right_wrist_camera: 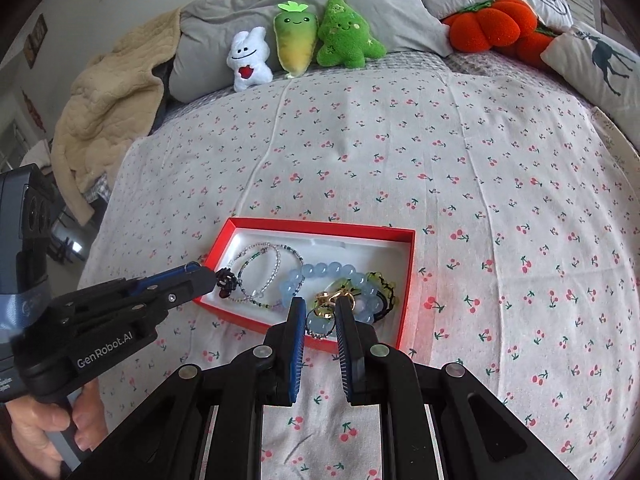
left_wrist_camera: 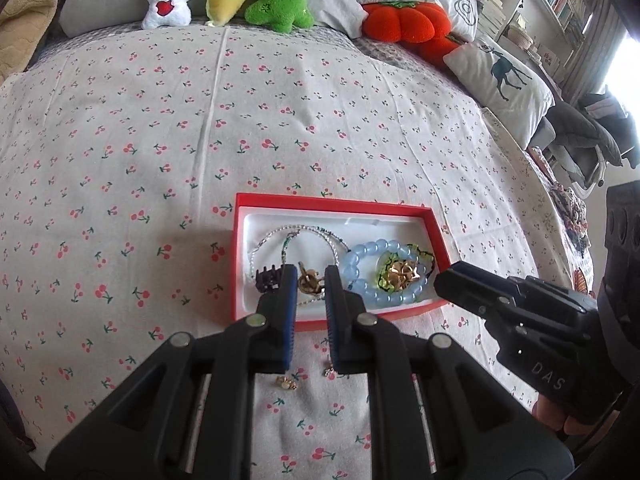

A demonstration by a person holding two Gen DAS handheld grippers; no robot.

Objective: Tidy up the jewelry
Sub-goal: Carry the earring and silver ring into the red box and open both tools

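your left claw [left_wrist_camera: 311,280] and right claw [right_wrist_camera: 318,308] hang nearly clenched, grasping nothing, at the lower centre of each frame; the jewelry lies gathered in the red box [left_wrist_camera: 434,228] on the bed, so nothing scatters.

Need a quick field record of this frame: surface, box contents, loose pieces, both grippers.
surface: cherry-print bedsheet
container: red-rimmed rectangular box with white lining
in box: pale blue bead bracelet, thin beaded necklace, gold trinkets, dark claw clip
loose on sheet: small gold earring, in front of the box in the left wrist view
left gripper: fingers nearly shut, nothing between them
right gripper: fingers nearly shut, nothing gripped
background: white, yellow-green and green plush toys, orange pumpkin cushion
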